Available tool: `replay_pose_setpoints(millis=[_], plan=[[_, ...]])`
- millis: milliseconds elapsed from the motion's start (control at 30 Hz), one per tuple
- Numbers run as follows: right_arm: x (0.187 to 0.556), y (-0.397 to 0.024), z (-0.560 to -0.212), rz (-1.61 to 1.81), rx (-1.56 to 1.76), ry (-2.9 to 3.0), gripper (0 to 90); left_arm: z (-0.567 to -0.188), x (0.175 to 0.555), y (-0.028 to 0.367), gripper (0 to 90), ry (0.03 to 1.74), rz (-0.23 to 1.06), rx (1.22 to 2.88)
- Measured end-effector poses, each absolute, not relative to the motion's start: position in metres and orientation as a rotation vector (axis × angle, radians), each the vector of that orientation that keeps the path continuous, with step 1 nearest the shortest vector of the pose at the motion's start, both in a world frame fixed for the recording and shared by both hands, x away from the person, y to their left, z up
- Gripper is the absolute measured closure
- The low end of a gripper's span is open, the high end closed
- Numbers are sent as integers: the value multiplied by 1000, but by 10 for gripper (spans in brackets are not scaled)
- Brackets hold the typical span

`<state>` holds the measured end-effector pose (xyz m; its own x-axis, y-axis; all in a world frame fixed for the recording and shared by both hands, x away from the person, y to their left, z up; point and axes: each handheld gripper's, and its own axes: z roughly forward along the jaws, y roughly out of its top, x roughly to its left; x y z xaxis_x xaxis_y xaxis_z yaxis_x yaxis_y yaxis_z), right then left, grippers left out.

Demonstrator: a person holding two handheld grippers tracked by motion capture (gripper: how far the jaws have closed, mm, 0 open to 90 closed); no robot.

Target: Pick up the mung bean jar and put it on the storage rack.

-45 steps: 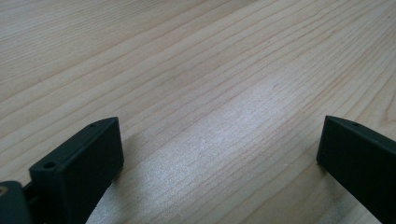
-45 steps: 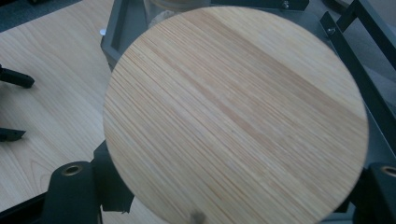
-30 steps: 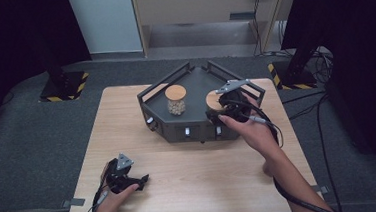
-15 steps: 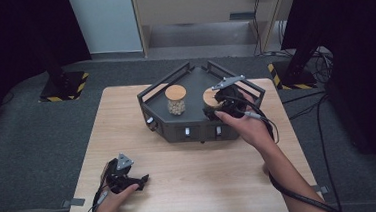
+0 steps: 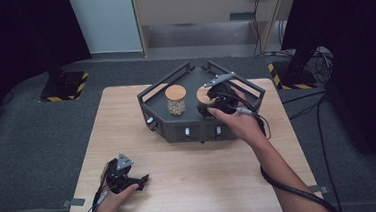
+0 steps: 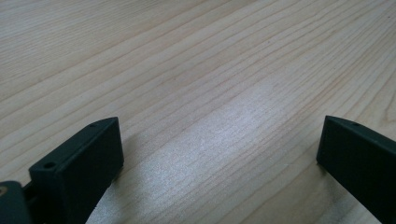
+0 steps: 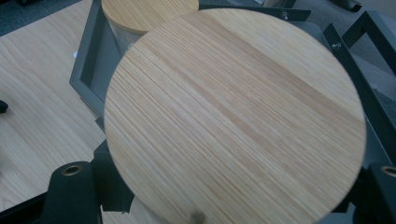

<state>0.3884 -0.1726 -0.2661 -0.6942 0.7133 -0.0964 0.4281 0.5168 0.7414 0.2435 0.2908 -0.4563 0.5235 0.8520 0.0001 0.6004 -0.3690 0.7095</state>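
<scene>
Over the right half of the dark tray (image 5: 160,125), the right gripper (image 5: 214,100) is closed on a jar capped with a round wooden lid (image 7: 233,116); in the right gripper view that lid sits between the two black jaws and hides most of what lies beneath it. Beside it in the tray, to the left in the high view and close but apart, stands a second jar (image 5: 176,100), upright, with the same kind of wooden lid and pale contents visible through its glass. The tray rests on the far middle of the wooden bench (image 5: 196,180), with small pale knobs along its front wall. Near the bench's front left corner, well apart from the tray, the left gripper (image 5: 131,182) lies low on the wood in the person's hand, its jaws spread wide with nothing but bare wood grain between them.
</scene>
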Motion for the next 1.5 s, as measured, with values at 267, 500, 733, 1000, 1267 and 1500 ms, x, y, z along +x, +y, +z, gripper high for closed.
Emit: replay_pose_setpoints(millis=[267,500,733,1000,1267,1500], plan=[[398,-165,-270,992,945,2383,254,-456,244,291,0,1175,490,2103],[408,-160,-274,989,959,2390,254,-456,244,291,0,1175,488,2102],[415,-157,-278,979,963,2397,254,-456,245,291,0,1176,489,2101],[422,-155,-283,977,984,2401,254,-456,245,291,0,1175,489,2103],[426,-154,-288,976,996,2406,254,-456,245,291,0,1175,489,2103],[428,-151,-293,971,1004,2411,254,-456,245,291,0,1175,489,2102]])
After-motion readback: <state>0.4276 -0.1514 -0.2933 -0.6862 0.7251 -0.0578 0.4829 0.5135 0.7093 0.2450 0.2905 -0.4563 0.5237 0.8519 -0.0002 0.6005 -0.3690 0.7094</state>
